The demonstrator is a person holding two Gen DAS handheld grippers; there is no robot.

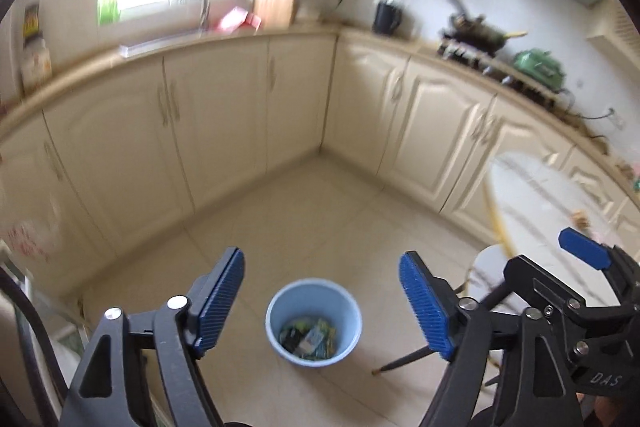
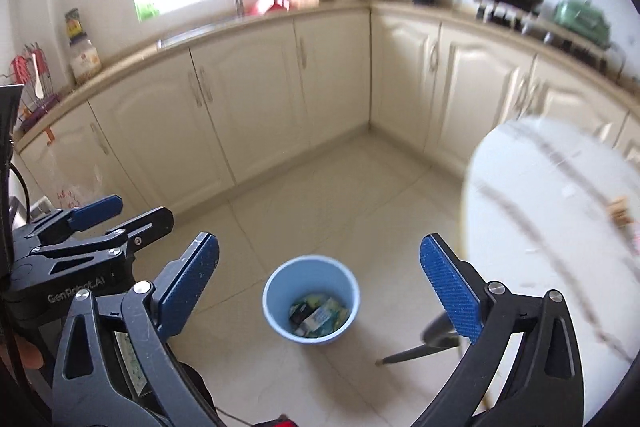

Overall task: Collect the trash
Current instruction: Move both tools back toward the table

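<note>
A light blue bin [image 1: 314, 321] stands on the tiled floor, with several wrappers [image 1: 310, 339] lying in its bottom. It also shows in the right wrist view [image 2: 311, 301] with the wrappers [image 2: 318, 317] inside. My left gripper [image 1: 322, 297] is open and empty, held high above the bin. My right gripper [image 2: 318, 281] is open and empty, also high above the bin. Each gripper shows at the edge of the other's view, the right one [image 1: 580, 259] beside the left, the left one [image 2: 92, 223] beside the right.
A round white marble table [image 2: 540, 195] with a dark leg [image 2: 420, 349] stands right of the bin, small scraps [image 2: 618, 213] on its top. Cream cabinets [image 1: 224, 115] line the corner, the counter holding a sink, knife block, stove and green pot [image 1: 538, 65].
</note>
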